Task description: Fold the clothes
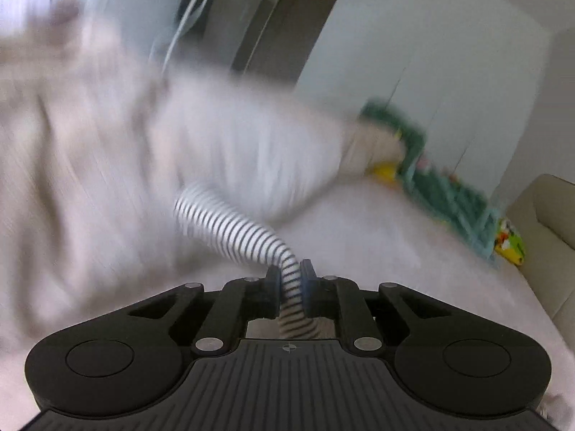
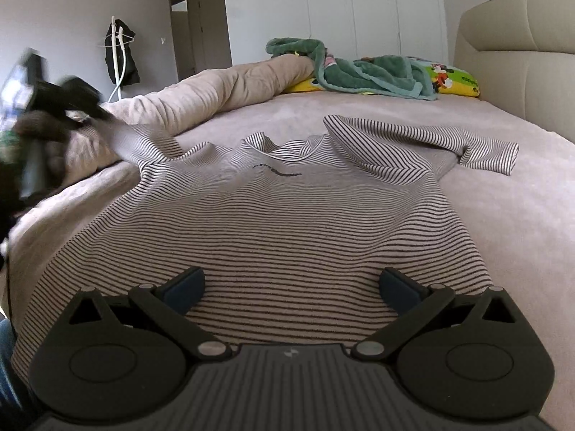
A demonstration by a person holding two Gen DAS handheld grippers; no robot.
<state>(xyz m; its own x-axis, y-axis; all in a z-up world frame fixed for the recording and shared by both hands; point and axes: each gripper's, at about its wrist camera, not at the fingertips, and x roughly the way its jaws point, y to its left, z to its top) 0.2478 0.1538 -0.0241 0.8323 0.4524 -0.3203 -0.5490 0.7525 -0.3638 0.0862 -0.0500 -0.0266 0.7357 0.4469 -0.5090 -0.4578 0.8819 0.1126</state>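
A striped long-sleeved shirt (image 2: 287, 222) lies flat on the bed, collar away from me, its right sleeve (image 2: 431, 143) bent across the sheet. My right gripper (image 2: 291, 287) hovers open over the shirt's hem with nothing between its fingers. In the left wrist view my left gripper (image 1: 290, 280) is shut on the shirt's left sleeve (image 1: 230, 226), which stretches away from the pads; the view is blurred by motion. The same left gripper (image 2: 72, 104) shows as a dark blur at the far left of the right wrist view, lifting that sleeve off the bed.
A beige duvet (image 2: 222, 89) is bunched along the bed's left side. A green blanket (image 2: 359, 68) and a yellow cartoon pillow (image 2: 452, 79) lie by the padded headboard (image 2: 521, 43). A clothes stand (image 2: 118, 57) is by the door.
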